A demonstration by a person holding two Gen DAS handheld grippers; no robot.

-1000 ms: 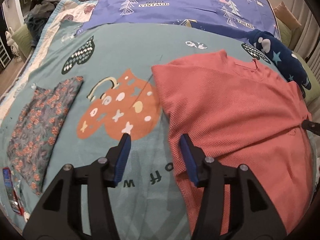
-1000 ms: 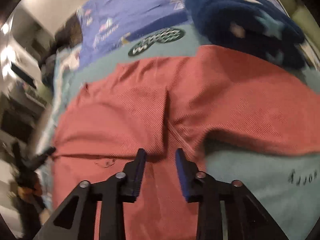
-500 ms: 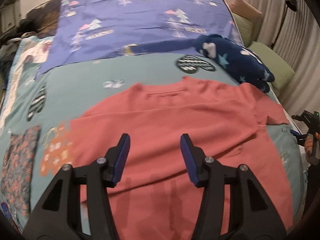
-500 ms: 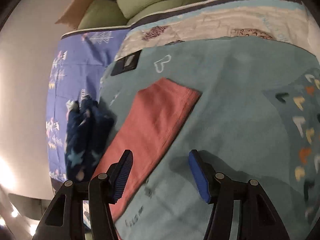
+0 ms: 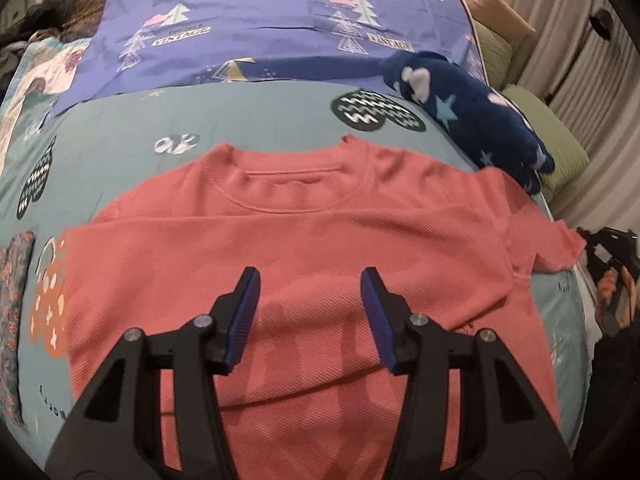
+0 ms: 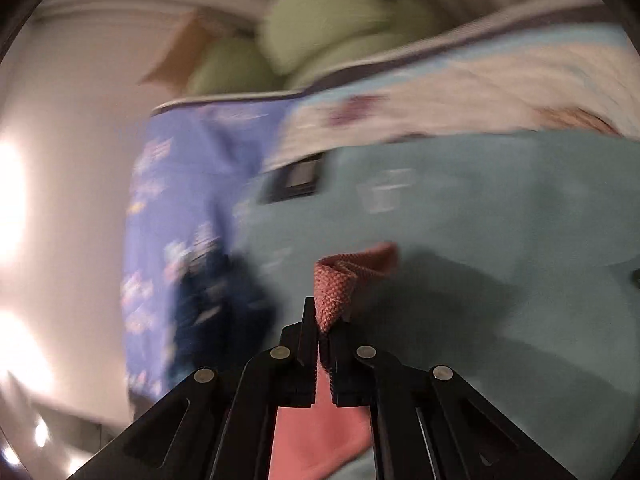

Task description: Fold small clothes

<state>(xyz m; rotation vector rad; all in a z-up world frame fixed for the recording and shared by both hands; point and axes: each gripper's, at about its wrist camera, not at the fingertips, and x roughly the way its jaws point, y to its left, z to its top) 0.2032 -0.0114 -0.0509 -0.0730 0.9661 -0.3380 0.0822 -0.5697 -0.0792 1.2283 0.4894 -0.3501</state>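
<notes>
A coral-red knit shirt (image 5: 304, 240) lies flat on the teal bedspread (image 5: 256, 120), collar away from me. My left gripper (image 5: 310, 308) is open and empty, hovering over the shirt's middle. My right gripper (image 6: 322, 320) is shut on the end of the shirt's right sleeve (image 6: 340, 280), which bunches up between its jaws. It also shows at the right edge of the left wrist view (image 5: 608, 248), beside the sleeve tip (image 5: 560, 248). The right wrist view is blurred.
A dark blue star-print fleece (image 5: 472, 120) lies beyond the shirt's right shoulder. A purple tree-print sheet (image 5: 272, 24) covers the far bed. A folded floral garment (image 5: 12, 312) lies at the left. Green pillows (image 5: 552, 136) line the right edge.
My right gripper went from open above the sleeve to shut on its end. My left gripper shifted slightly and stays open over the shirt.
</notes>
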